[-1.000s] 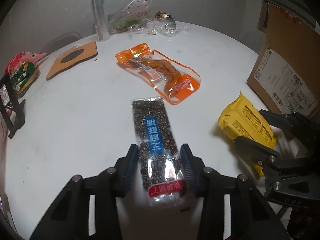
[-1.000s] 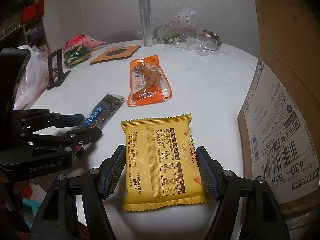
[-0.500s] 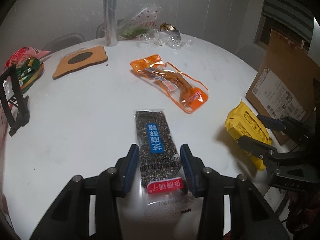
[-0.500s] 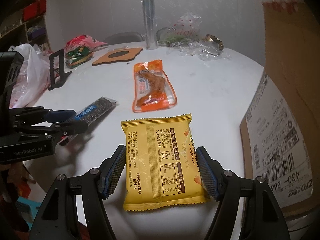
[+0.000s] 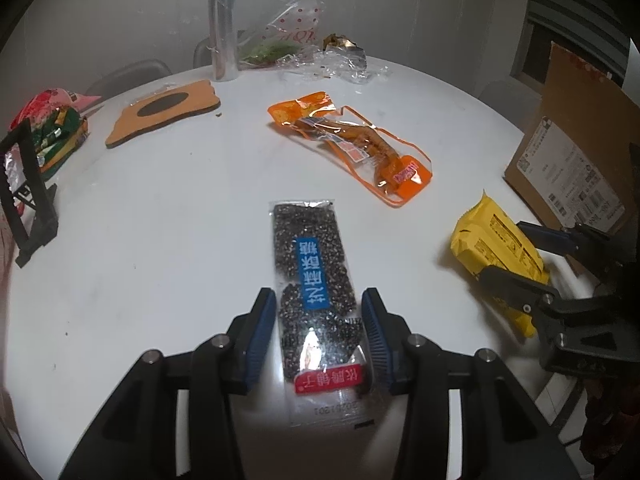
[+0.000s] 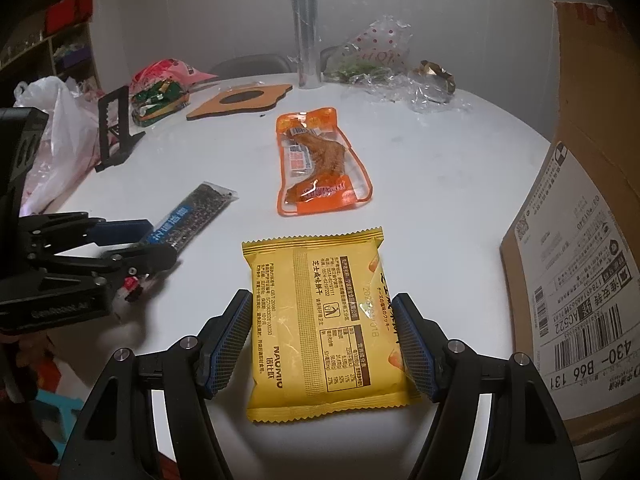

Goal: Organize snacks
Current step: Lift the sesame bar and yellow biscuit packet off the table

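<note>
While the left gripper (image 5: 319,334) clamps its blue pads on the long edges of the black sesame bar (image 5: 316,288), that clear-wrapped packet juts forward from the jaws above the white round table (image 5: 160,220), its red-labelled end nearest the camera. The right gripper (image 6: 322,344) likewise pinches the yellow cookie packet (image 6: 320,316) by its two sides, the packet's printed back facing up — its far serrated edge points toward the middle of the table. Both packets are carried, seen from the opposite camera as lifted off the tabletop with a shadow beneath.

Just beyond the two held snacks lies an orange chicken-wing pouch (image 6: 316,164), flat on the table and apart from both. To the right stands a cardboard box (image 6: 580,260) with shipping labels, close beside the yellow packet. Farther back sit a brown coaster (image 6: 240,100), a tall clear tube (image 6: 306,28), crumpled cellophane (image 6: 400,72) and, at the left rim, a black stand (image 6: 114,128) next to a red bag of sweets (image 6: 164,84).
</note>
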`<act>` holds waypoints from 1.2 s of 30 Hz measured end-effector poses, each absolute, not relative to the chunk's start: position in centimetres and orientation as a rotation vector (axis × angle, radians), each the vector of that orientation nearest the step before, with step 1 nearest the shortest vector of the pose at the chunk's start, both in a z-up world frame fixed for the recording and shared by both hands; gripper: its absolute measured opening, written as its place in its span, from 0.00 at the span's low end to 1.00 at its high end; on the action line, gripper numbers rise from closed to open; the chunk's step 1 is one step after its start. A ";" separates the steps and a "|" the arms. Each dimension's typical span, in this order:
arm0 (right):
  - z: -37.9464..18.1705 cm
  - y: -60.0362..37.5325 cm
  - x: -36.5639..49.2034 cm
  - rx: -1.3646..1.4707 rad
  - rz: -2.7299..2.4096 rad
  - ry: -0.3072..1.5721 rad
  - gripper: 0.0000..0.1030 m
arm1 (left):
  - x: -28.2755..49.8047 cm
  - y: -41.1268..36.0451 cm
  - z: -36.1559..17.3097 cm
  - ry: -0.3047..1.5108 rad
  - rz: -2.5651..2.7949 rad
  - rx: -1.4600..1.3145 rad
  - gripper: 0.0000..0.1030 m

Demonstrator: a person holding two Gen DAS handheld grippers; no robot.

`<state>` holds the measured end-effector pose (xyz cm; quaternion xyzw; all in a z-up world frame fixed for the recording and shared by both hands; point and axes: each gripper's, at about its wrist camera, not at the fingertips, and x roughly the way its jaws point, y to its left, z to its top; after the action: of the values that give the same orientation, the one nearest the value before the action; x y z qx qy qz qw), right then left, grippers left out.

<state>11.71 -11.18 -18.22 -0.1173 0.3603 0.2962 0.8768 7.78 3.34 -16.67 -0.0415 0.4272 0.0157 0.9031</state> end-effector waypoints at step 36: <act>-16.2 -11.5 11.7 -0.234 0.649 0.701 0.66 | 8.0 4.6 -14.5 0.808 0.095 -0.119 0.33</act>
<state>11.72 -11.46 -16.25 -0.1122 0.3363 0.3117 0.8816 8.03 4.56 -14.46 -0.0578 0.3925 0.0460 0.9168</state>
